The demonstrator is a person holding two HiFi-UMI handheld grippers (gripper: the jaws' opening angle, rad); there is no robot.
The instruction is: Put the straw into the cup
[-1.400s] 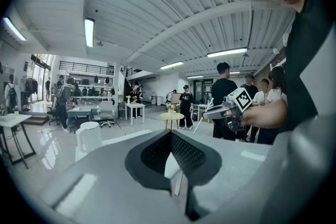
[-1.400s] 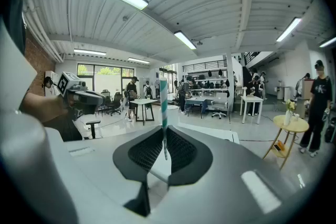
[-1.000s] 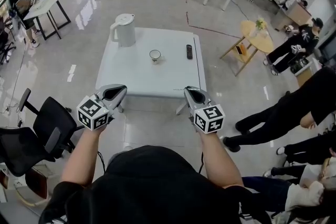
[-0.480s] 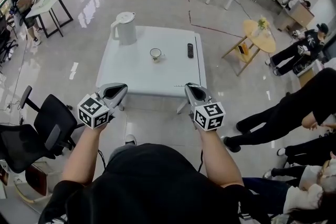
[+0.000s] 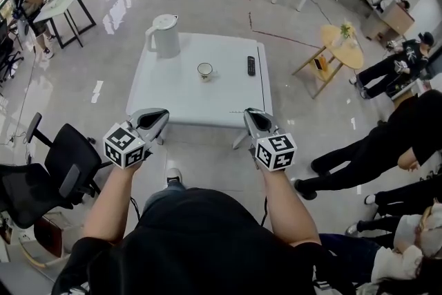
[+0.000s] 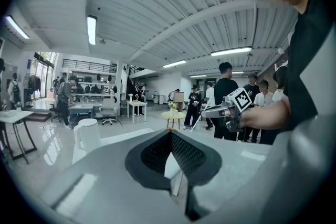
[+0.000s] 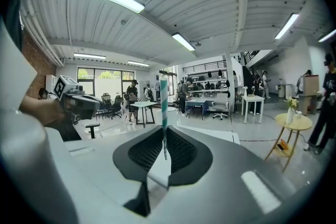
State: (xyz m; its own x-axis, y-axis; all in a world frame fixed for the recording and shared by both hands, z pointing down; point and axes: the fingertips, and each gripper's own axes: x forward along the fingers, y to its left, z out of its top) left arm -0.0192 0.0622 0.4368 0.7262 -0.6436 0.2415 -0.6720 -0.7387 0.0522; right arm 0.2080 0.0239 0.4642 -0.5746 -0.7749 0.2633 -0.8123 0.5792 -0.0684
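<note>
A small white cup (image 5: 204, 70) stands near the middle of a white table (image 5: 173, 103) ahead of me. Both grippers hover short of the table's near edge, above the floor. My right gripper (image 5: 250, 115) (image 7: 164, 136) is shut on a teal-and-white striped straw (image 7: 163, 107), which stands upright between its jaws. I cannot make out the straw in the head view. My left gripper (image 5: 157, 115) (image 6: 170, 136) is shut with nothing in it. Each gripper view shows the other gripper off to the side.
A white kettle (image 5: 164, 36) (image 6: 88, 135) stands at the table's far left corner and a black remote (image 5: 250, 65) lies right of the cup. A black office chair (image 5: 62, 169) is at my left; seated people's legs (image 5: 359, 155) stretch in from the right.
The table has drawn slightly nearer and my shoe now shows below the grippers. Both grippers keep the same pose and the same hold.
</note>
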